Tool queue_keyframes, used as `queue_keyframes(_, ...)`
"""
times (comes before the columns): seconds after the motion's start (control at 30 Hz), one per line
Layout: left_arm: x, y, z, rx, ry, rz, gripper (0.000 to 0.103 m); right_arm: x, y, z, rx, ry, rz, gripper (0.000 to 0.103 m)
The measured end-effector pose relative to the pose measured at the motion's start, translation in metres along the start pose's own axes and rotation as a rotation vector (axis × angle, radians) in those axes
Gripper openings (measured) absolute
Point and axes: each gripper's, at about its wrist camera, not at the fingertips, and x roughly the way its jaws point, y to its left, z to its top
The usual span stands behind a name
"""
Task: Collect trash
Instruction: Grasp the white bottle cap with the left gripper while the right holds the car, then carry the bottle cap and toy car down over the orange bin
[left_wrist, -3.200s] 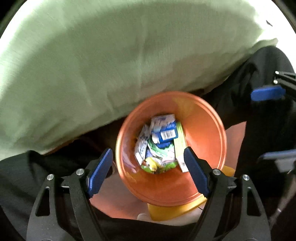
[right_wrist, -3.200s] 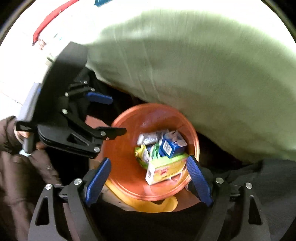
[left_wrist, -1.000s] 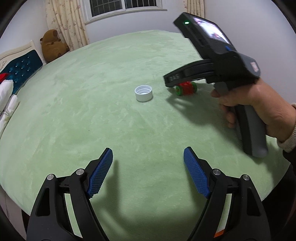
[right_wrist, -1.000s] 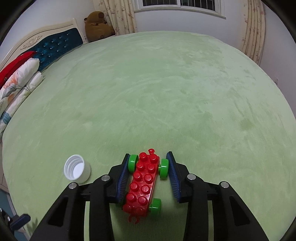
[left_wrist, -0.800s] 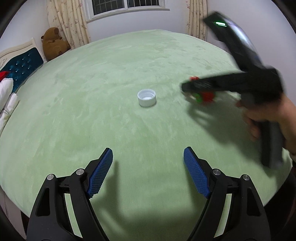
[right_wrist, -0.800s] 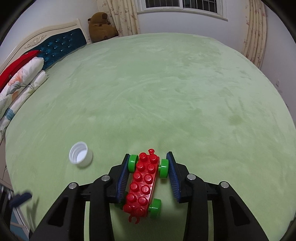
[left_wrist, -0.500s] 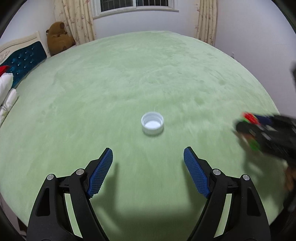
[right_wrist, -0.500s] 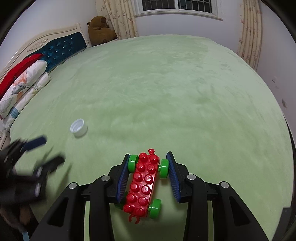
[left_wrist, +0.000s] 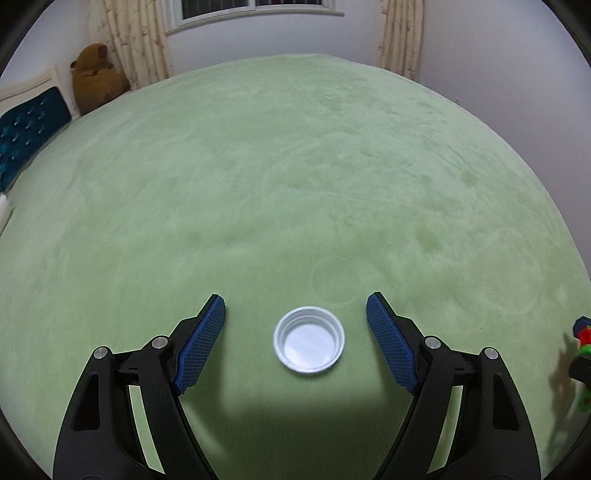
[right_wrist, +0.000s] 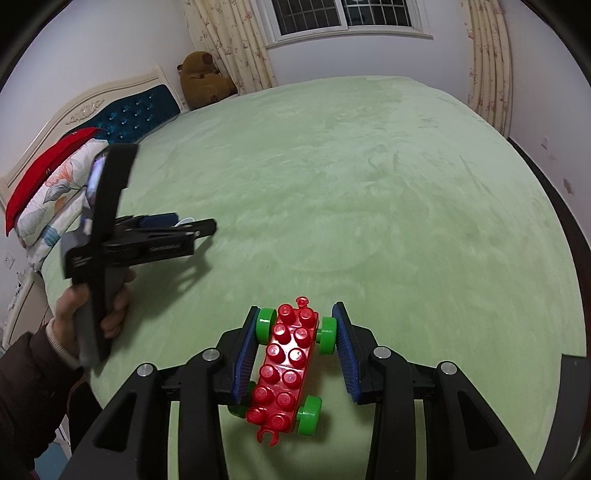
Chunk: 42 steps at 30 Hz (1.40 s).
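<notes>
Lying mouth-up on the green bed cover (left_wrist: 295, 177), a white bottle cap (left_wrist: 309, 340) is seen in the left wrist view between the two blue pads of the left tool (left_wrist: 295, 325). The jaws are spread wide, and neither pad touches the cap; a gap is left on each side. A brown teddy bear (left_wrist: 96, 76) is seen at the far left beside a blue tufted headboard (left_wrist: 26, 136), with curtains (left_wrist: 136, 40) and a window behind. At the right edge, a sliver of red and green toy (left_wrist: 584, 338) is visible.

In the right wrist view, a red toy brick car (right_wrist: 286, 369) with green wheels is gripped by the right tool (right_wrist: 295, 332), the blue pads being pressed against the front wheels on both sides. The car is held over the near part of the bed cover (right_wrist: 369, 184). To the left, the left tool (right_wrist: 184, 229) is held out level in the person's left hand (right_wrist: 92, 306), its tips low over the bed; the cap is mostly hidden behind them. Pillows (right_wrist: 48, 192) are stacked at the far left by the headboard (right_wrist: 129, 114), and the teddy bear (right_wrist: 203, 79) sits near the curtains (right_wrist: 229, 40).
</notes>
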Motion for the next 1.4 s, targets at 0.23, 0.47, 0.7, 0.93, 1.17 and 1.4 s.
queue_keyframes(0.23,-0.001,-0.011,-0.006,0.056,-0.022,-0.05,0.031,-0.008,-0.003,-0.009,0.039,-0.008,0.006,0.039)
queue_keyframes(0.47,-0.011,-0.01,-0.013,0.044,-0.027,-0.06,0.031,-0.013,-0.004,-0.015,0.06,-0.016,0.016,0.039)
queue_keyframes(0.7,-0.036,-0.031,-0.022,0.071,-0.032,-0.049,0.031,-0.027,-0.002,-0.024,0.044,-0.023,0.023,0.039)
queue_keyframes(0.93,-0.082,-0.059,-0.048,0.102,-0.042,-0.05,0.031,-0.057,0.014,-0.047,-0.005,-0.033,0.034,0.039)
queue_keyframes(1.17,-0.136,-0.085,-0.091,0.145,-0.062,-0.08,0.031,-0.091,0.034,-0.089,-0.066,-0.008,0.05,0.039)
queue_keyframes(1.4,-0.17,-0.104,-0.147,0.175,-0.033,-0.121,0.031,-0.119,0.054,-0.14,-0.14,0.034,0.083,0.039)
